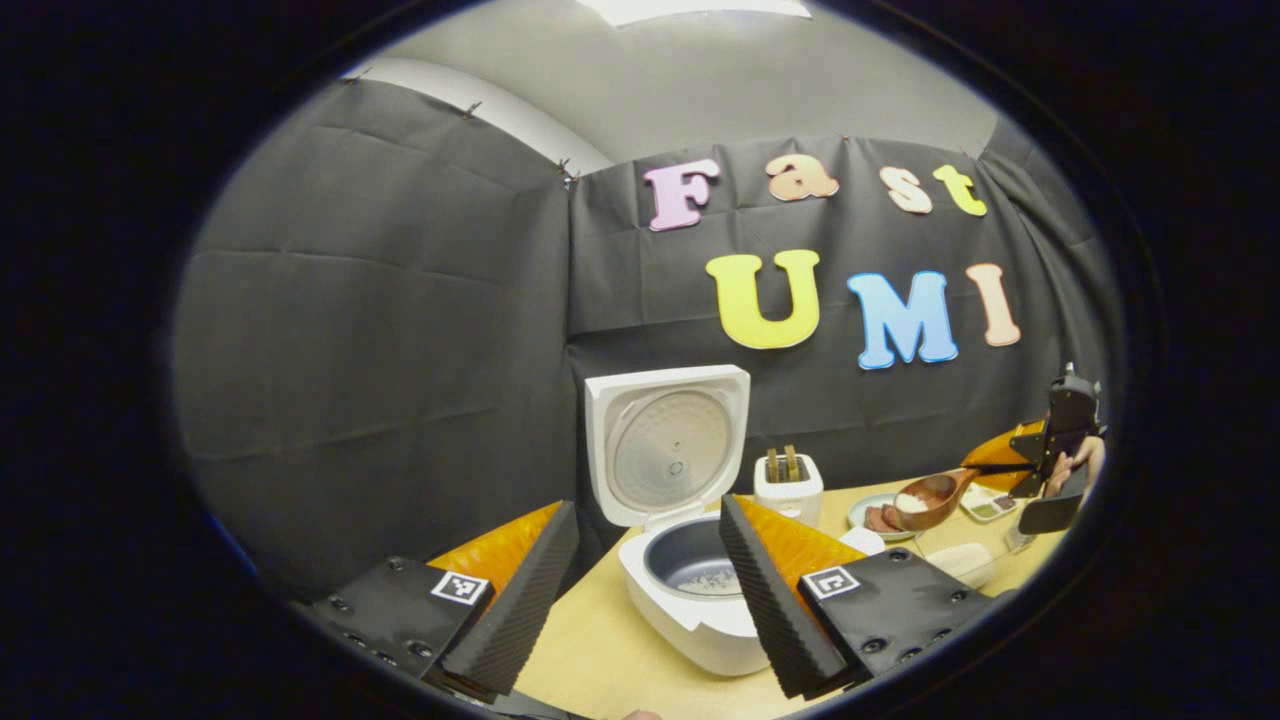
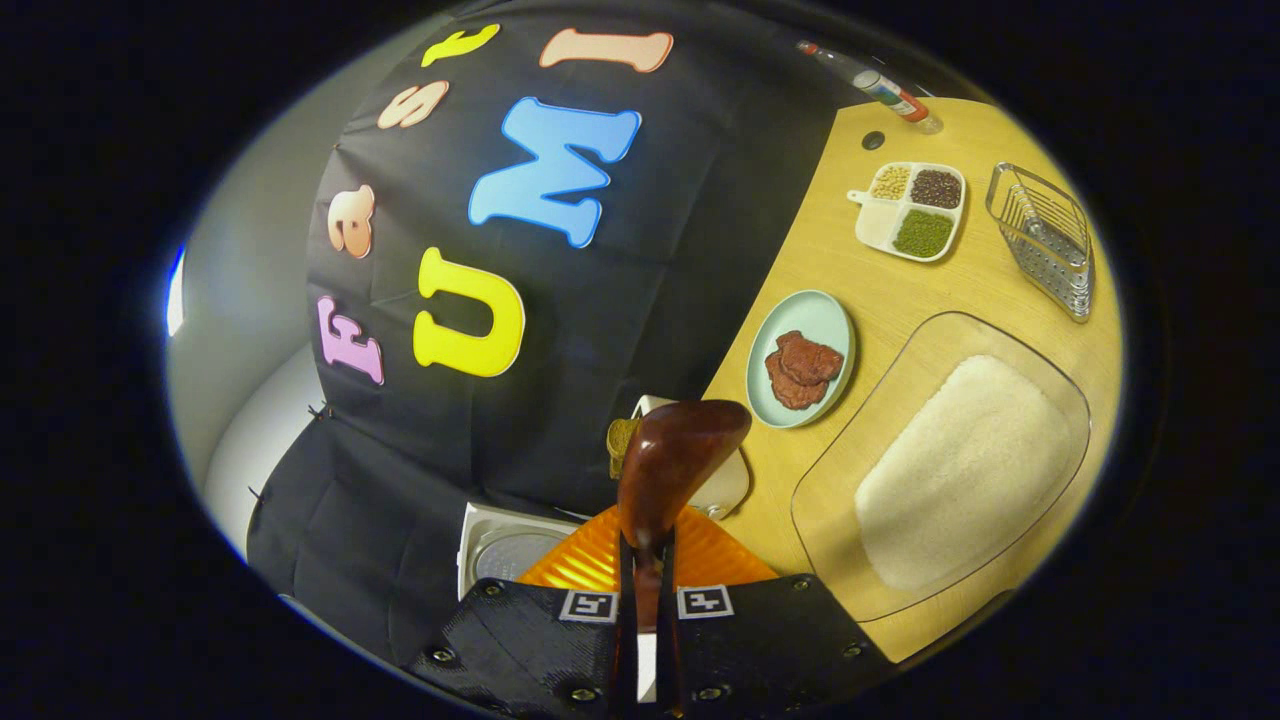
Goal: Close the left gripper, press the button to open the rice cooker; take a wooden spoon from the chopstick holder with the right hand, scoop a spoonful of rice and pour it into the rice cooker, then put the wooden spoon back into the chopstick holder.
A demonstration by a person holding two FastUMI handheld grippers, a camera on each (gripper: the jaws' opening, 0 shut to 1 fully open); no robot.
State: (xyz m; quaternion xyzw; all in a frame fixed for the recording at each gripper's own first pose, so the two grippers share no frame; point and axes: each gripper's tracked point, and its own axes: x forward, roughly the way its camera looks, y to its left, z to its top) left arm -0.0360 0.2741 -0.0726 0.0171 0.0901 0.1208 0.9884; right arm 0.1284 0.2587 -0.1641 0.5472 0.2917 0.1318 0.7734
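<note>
The white rice cooker [image 1: 700, 620] stands open on the table, its lid [image 1: 666, 445] upright and a little rice in its grey pot [image 1: 690, 570]. My left gripper [image 1: 646, 506] is open in front of it, holding nothing. Far right, my right gripper [image 1: 1020, 465] is shut on the handle of the wooden spoon [image 1: 930, 500], whose bowl carries white rice above the plate. In the right gripper view the spoon [image 2: 670, 470] sticks out from the shut right gripper [image 2: 645, 545]. The white chopstick holder [image 1: 788, 490] stands beside the cooker.
A clear tray of rice [image 2: 960, 470] lies right of the spoon. A pale green plate with brown meat [image 2: 800, 358], a divided dish of grains [image 2: 912, 210], a wire rack [image 2: 1045, 240] and a bottle [image 2: 885, 90] sit farther along the wooden table [image 2: 880, 300].
</note>
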